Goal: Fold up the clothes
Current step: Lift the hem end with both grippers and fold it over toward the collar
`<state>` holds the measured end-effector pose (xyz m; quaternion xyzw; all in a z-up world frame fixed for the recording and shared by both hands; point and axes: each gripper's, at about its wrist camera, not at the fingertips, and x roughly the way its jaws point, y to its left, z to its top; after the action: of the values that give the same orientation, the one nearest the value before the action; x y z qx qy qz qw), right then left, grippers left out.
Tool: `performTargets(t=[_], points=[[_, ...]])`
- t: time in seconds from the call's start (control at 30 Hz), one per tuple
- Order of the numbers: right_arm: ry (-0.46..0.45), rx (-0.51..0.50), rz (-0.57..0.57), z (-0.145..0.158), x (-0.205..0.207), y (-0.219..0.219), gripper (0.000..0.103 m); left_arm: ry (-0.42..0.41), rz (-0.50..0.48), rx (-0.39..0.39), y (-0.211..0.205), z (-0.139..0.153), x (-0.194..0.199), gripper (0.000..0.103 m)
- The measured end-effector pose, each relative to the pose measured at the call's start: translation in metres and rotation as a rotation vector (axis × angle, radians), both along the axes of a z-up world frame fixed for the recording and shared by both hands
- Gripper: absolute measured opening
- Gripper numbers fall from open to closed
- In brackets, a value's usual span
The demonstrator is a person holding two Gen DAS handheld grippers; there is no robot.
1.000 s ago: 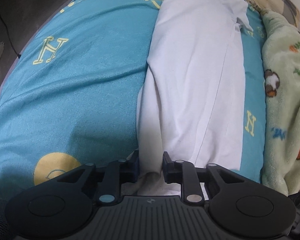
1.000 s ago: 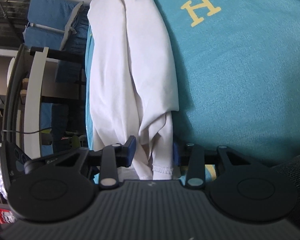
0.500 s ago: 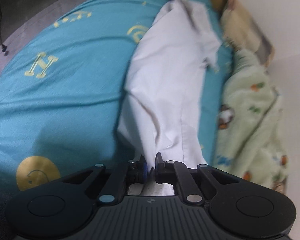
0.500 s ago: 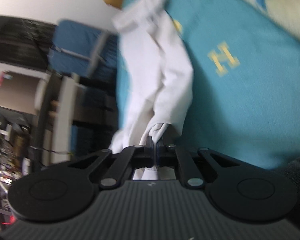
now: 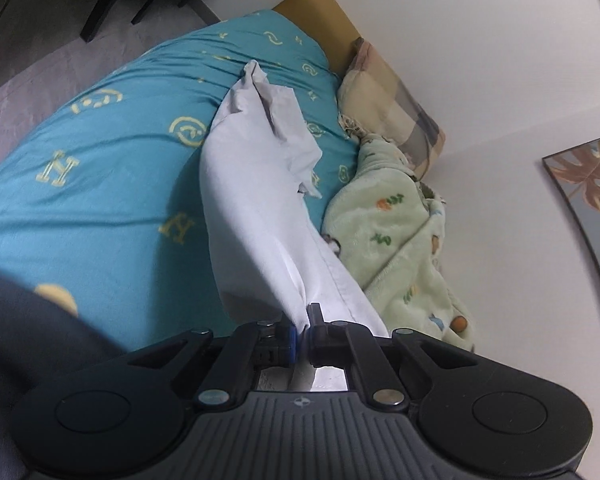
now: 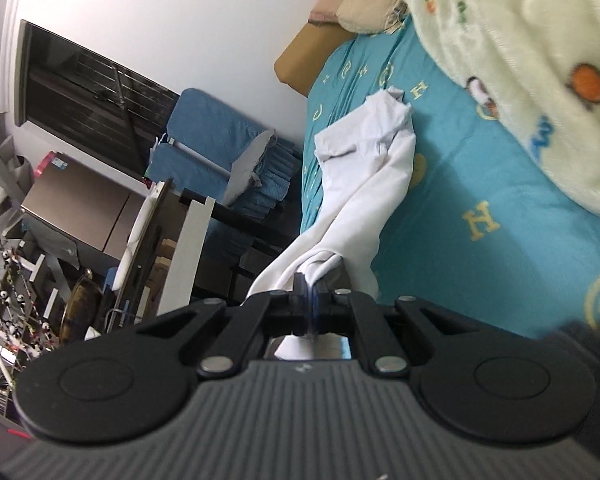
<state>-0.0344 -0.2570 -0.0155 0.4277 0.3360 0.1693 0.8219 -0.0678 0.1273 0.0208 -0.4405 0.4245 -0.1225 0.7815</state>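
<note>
A long white garment (image 5: 256, 184) stretches from the bed up to both grippers. In the left wrist view my left gripper (image 5: 305, 322) is shut on one near corner of its hem. The cloth rises taut from the teal sheet (image 5: 100, 168). In the right wrist view my right gripper (image 6: 307, 294) is shut on the other near corner of the same white garment (image 6: 364, 168), whose far end still lies bunched on the teal sheet (image 6: 480, 168). Both near corners hang in the air above the bed.
A pale green printed blanket (image 5: 396, 240) lies heaped along the wall side, with a checked pillow (image 5: 396, 100) beyond it. Past the bed's far edge stand a blue padded chair (image 6: 220, 152), a dark table (image 6: 236, 224) and cluttered shelves (image 6: 28, 272). A framed picture (image 5: 584, 176) hangs on the wall.
Both grippers closed on the garment's near hem and rose, lifting that end off the sheet. The views tilted up, and the wall and room came into sight.
</note>
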Motion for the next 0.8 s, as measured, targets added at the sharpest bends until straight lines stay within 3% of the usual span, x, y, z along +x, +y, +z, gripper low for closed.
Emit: performTargets(t=[0.2,0.33,0.53,0.67,0.8], points=[[-0.007,0.025,-0.032,-0.017,-0.063,-0.024,0.005,0.011,-0.055,-0.013,0.005,-0.022,-0.051,0.005],[0.022,0.033,-0.047,-0.025,-0.051,-0.03,0.005,0.05,-0.057,0.017,0.004,-0.027,-0.04,0.005],[0.03,0.017,-0.07,-0.022,0.023,-0.035,0.005,0.041,-0.047,0.118,-0.012,-0.011,0.042,0.005],[0.005,-0.035,-0.087,-0.024,0.088,-0.032,0.005,-0.015,-0.022,0.195,-0.026,-0.006,0.113,0.006],[-0.041,-0.077,-0.114,-0.039,0.15,-0.029,0.005,-0.133,0.006,0.318,-0.045,-0.015,0.169,0.006]])
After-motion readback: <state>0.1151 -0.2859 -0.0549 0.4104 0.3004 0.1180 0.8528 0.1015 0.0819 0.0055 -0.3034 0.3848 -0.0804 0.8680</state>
